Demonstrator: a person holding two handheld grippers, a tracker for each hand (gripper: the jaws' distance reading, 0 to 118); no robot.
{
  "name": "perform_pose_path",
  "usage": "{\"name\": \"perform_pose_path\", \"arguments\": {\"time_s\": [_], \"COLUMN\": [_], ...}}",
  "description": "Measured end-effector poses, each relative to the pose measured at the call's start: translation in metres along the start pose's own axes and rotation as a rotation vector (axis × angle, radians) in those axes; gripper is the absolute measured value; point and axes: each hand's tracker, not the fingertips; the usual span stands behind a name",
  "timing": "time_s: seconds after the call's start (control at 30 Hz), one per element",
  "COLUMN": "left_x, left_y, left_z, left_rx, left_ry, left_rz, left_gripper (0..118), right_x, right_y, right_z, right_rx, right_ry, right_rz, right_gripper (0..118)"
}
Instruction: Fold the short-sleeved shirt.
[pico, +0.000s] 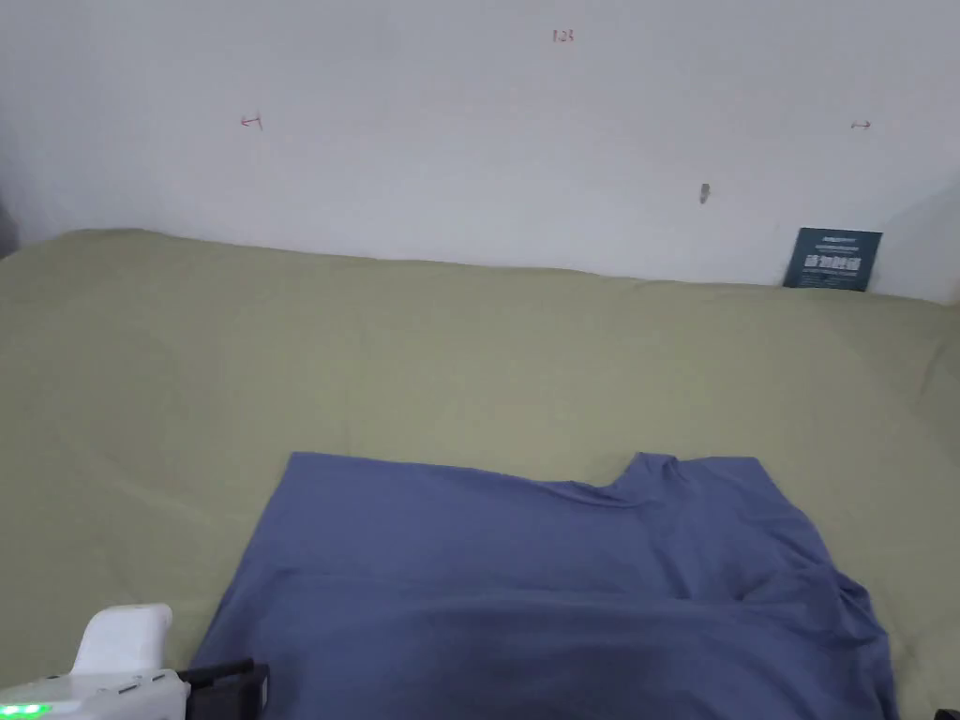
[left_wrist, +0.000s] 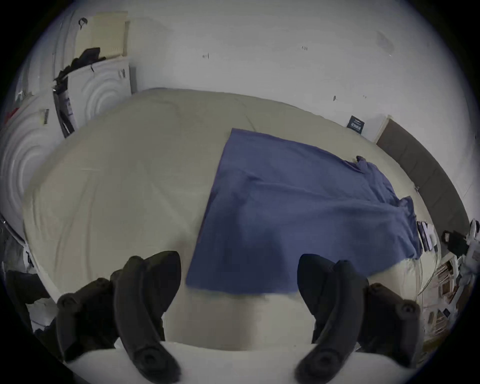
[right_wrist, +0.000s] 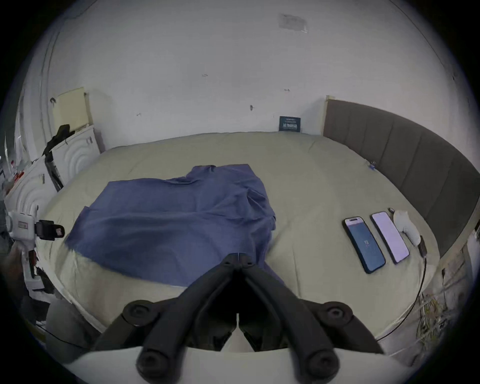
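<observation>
Lying flat across the olive-green bedsheet (pico: 469, 356), the blue short-sleeved cotton shirt (pico: 562, 581) fills the lower middle of the head view, its collar toward the wall. The white-bodied left tongs (pico: 225, 680) sit at the bottom left, black tips just beside the shirt's near left edge; a small dark card (pico: 833, 259) leans against the wall far beyond.

From the left gripper view, the left tongs (left_wrist: 239, 270) stand wide apart, nothing between them, with the shirt (left_wrist: 298, 207) just ahead, its hem lying in the gap's line. White cabinets (left_wrist: 104, 85) with dark clutter stand off to their left.

From the right gripper view, the right tongs (right_wrist: 238, 256) are pressed together at the tips, right at the shirt's (right_wrist: 168, 220) near right edge; whether cloth is pinched there I cannot tell. To their right, well apart from the shirt, two phones (right_wrist: 376, 241) lie side by side on the sheet (right_wrist: 311, 181), before a grey padded headboard (right_wrist: 402, 156). The left tongs (right_wrist: 49, 230) show far left.
</observation>
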Motion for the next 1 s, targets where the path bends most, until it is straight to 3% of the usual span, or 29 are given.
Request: {"name": "perform_pose_path", "arguments": {"time_s": [0.17,0.27,0.33,0.37,0.4,0.47,0.5,0.57,0.63,0.67,0.7,0.73,0.77,0.8,0.83,0.87,1.0], "left_x": [0.009,0.013,0.015,0.016,0.014,0.015,0.019,0.021,0.017,0.016,0.014,0.010,0.010,0.010,0.011,0.008,0.009], "left_y": [0.014,0.012,0.013,0.014,0.015,0.017,0.017,0.016,0.013,0.012,0.011,0.012,0.012,0.013,0.013,0.015,0.020], "left_z": [-0.042,-0.048,-0.039,-0.036,-0.032,-0.026,-0.026,-0.026,-0.026,-0.024,-0.023,-0.024,-0.023,-0.021,-0.020,-0.021,-0.012], "left_rx": [-0.111,-0.161,-0.128,-0.121,-0.113,-0.093,-0.103,-0.100,-0.105,-0.100,-0.098,-0.097,-0.096,-0.096,-0.096,-0.090,-0.078], "left_ry": [0.085,0.110,0.109,0.139,0.108,-0.016,0.063,0.058,0.053,0.044,0.034,0.026,0.022,0.017,0.009,0.013,-0.007], "left_rz": [-0.045,-0.006,-0.012,-0.038,-0.041,0.015,-0.007,-0.050,-0.037,-0.011,0.005,0.012,0.015,0.014,0.007,0.000,-0.030], "left_gripper": [95,81,58,31,5,5,5,5,5,5,5,5,5,5,5,5,5], "right_x": [0.020,0.031,0.036,0.039,0.039,0.043,0.043,0.044,0.042,0.042,0.042,0.040,0.038,0.038,0.035,0.031,0.030], "right_y": [0.002,0.007,0.011,0.014,0.017,0.018,0.015,0.007,0.000,-0.006,-0.007,-0.008,-0.005,-0.003,-0.001,0.002,0.016], "right_z": [-0.004,-0.017,-0.031,-0.040,-0.049,-0.073,-0.085,-0.104,-0.121,-0.127,-0.126,-0.124,-0.117,-0.109,-0.105,-0.100,-0.077], "right_rx": [-0.039,-0.097,-0.121,-0.170,-0.210,-0.324,-0.380,-0.382,-0.428,-0.455,-0.452,-0.444,-0.417,-0.405,-0.393,-0.393,-0.328], "right_ry": [-0.032,-0.034,-0.026,0.007,0.032,0.101,0.095,0.088,0.023,0.036,0.054,0.060,0.042,0.076,0.116,0.065,0.076], "right_rz": [-0.013,-0.005,-0.004,-0.008,-0.011,-0.006,0.007,0.054,0.081,0.083,0.071,0.060,0.050,0.029,0.000,0.006,0.029], "right_gripper": [0,0,0,10,34,98,99,90,89,88,77,55,43,21,6,6,6]}}
